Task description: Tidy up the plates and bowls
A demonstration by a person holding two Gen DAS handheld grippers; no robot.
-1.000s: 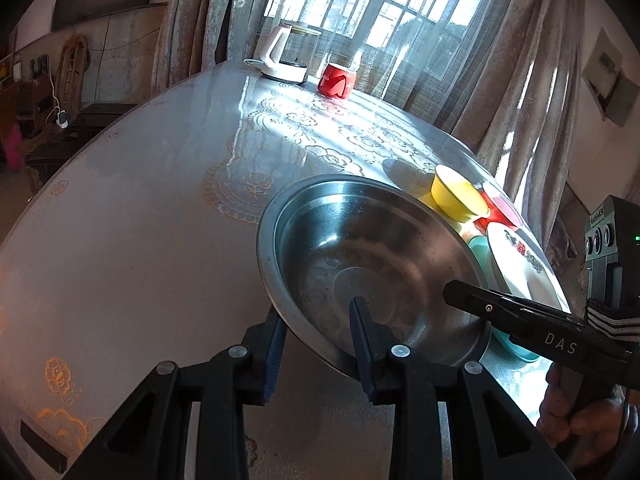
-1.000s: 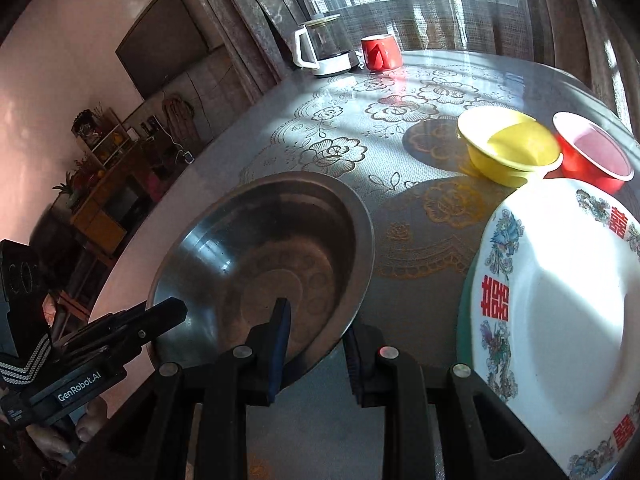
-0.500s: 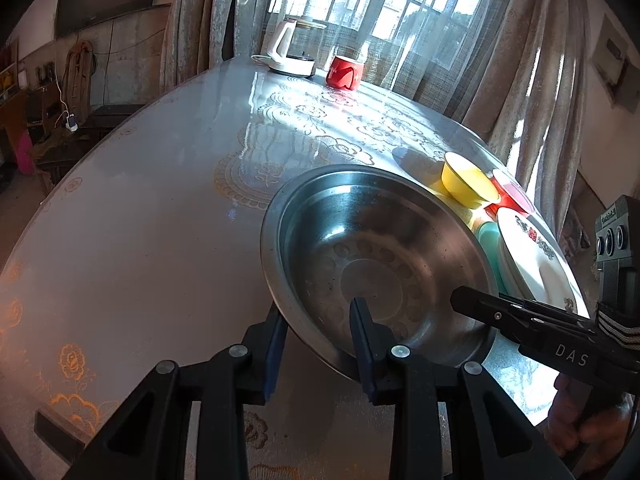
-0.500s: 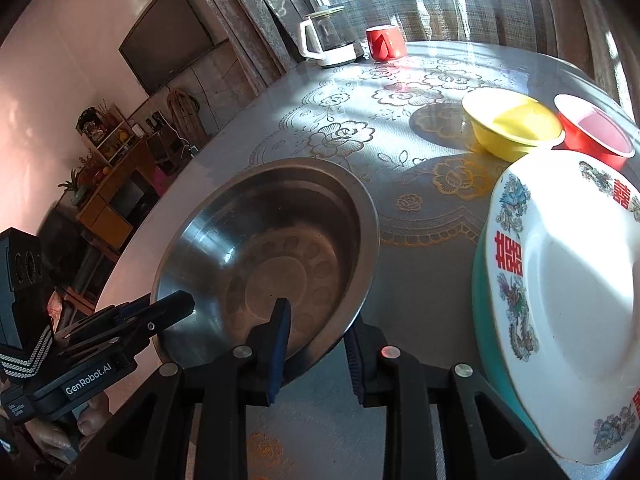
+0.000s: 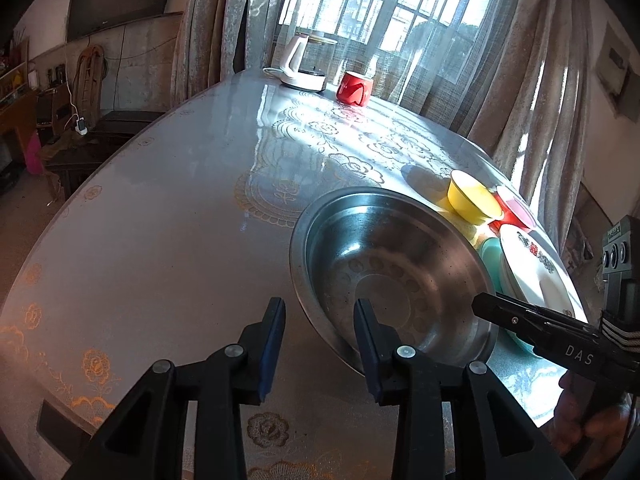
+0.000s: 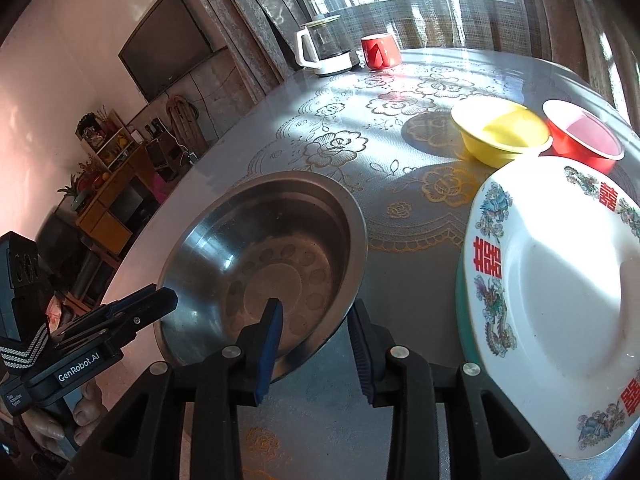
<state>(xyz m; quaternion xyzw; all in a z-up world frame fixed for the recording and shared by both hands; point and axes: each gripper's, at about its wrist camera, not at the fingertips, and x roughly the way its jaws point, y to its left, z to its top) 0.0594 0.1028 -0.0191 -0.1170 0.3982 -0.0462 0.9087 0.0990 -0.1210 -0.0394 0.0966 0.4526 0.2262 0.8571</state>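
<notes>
On table (image 6: 320, 92): 3 bowls (image 6: 272, 256), 2 plates (image 6: 560, 300).

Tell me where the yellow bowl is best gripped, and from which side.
Grip the yellow bowl by its thin flared rim, one finger inside and one outside, coming from the near left, probably. The red bowl crowds its right side and the white plate lies just in front.
</notes>
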